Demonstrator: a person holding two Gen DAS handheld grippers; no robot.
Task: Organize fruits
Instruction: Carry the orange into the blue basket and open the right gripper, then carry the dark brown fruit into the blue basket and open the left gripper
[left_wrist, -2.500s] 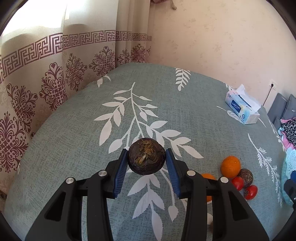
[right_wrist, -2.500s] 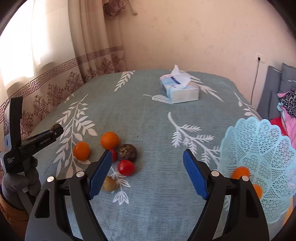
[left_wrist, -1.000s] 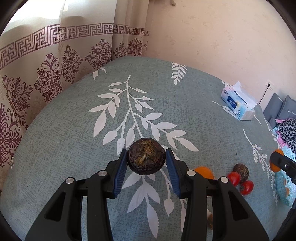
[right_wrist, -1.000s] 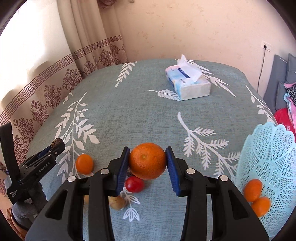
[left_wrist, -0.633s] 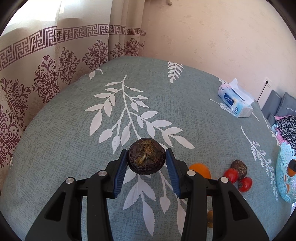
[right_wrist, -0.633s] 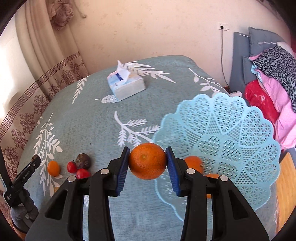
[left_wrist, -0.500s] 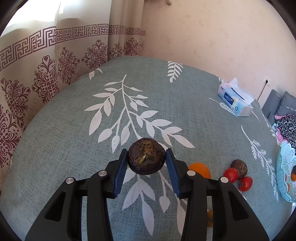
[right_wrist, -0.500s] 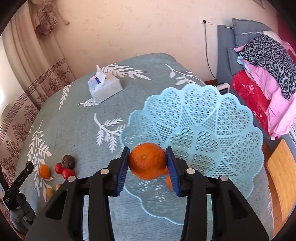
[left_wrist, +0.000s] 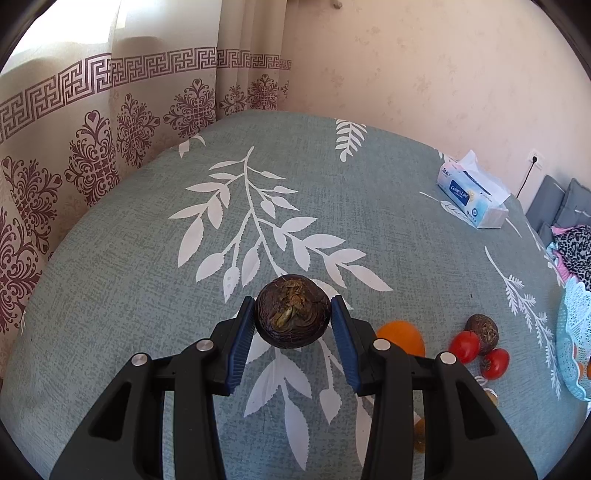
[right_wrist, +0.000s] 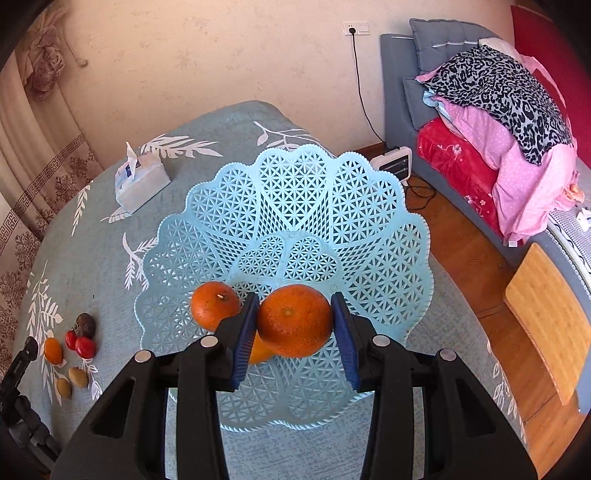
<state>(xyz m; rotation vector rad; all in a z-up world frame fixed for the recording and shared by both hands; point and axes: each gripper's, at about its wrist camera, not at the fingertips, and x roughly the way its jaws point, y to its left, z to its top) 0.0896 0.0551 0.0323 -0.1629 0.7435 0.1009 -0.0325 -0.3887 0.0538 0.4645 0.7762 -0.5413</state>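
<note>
Two grips loaded: right gripper (right_wrist: 294, 325) clamps an orange (right_wrist: 294, 320) above the basket (right_wrist: 373, 258), lower before releasing; left gripper (left_wrist: 292, 317) clamps a dark fruit (left_wrist: 291, 311) over the table (left_wrist: 129, 266).

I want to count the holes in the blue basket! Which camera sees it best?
The right wrist view: the blue basket fills the middle, its whole scalloped rim and lattice visible, below the orange in the right tongs. The left wrist view catches only a sliver of it at the right edge.
</note>
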